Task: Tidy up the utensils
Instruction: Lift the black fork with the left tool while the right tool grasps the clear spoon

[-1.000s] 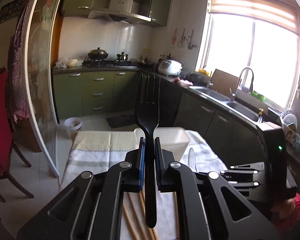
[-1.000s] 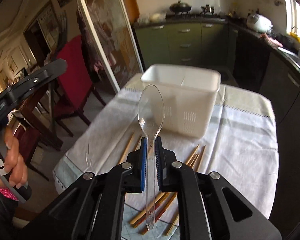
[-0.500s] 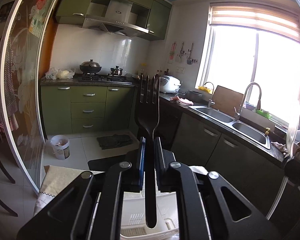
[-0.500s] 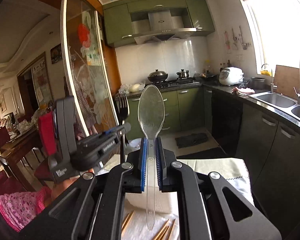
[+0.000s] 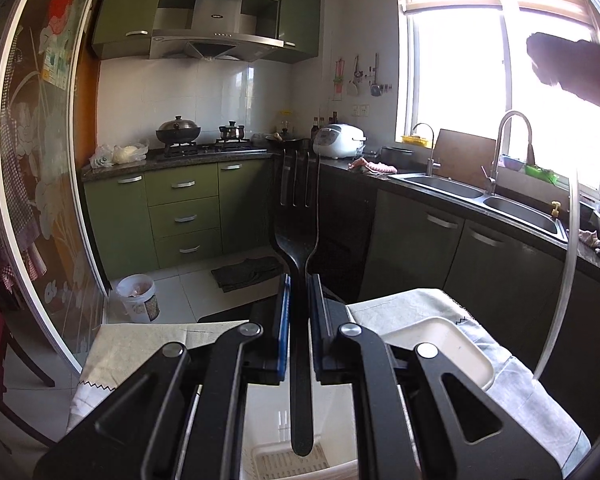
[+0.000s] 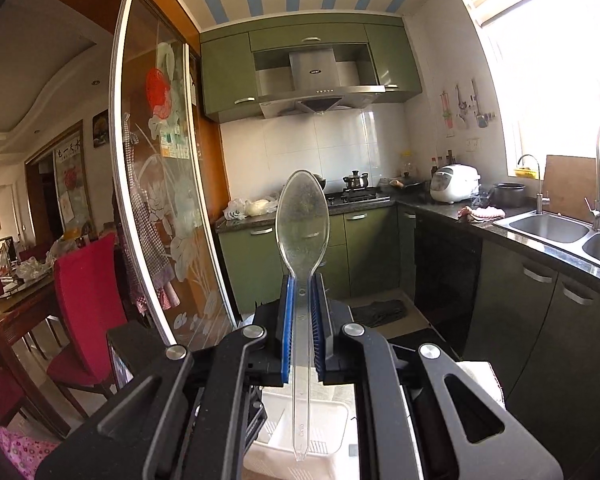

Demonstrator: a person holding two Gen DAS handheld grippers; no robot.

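Between the blue pads of the left gripper (image 5: pixel 298 332) a black fork (image 5: pixel 298 240) is clamped by its handle, tines pointing away toward the stove, its handle end hanging directly above one compartment of the white utensil holder (image 5: pixel 440 340) on the cloth-covered table (image 5: pixel 140 344). Likewise the right gripper (image 6: pixel 302 332) is closed tight on a clear plastic spoon (image 6: pixel 302 224), bowl outward, handle tip just over the holder's slotted floor. Both long axes run along the fingers, so each utensil seems set to go in handle first; the fork's tip looks slightly nearer the holder.
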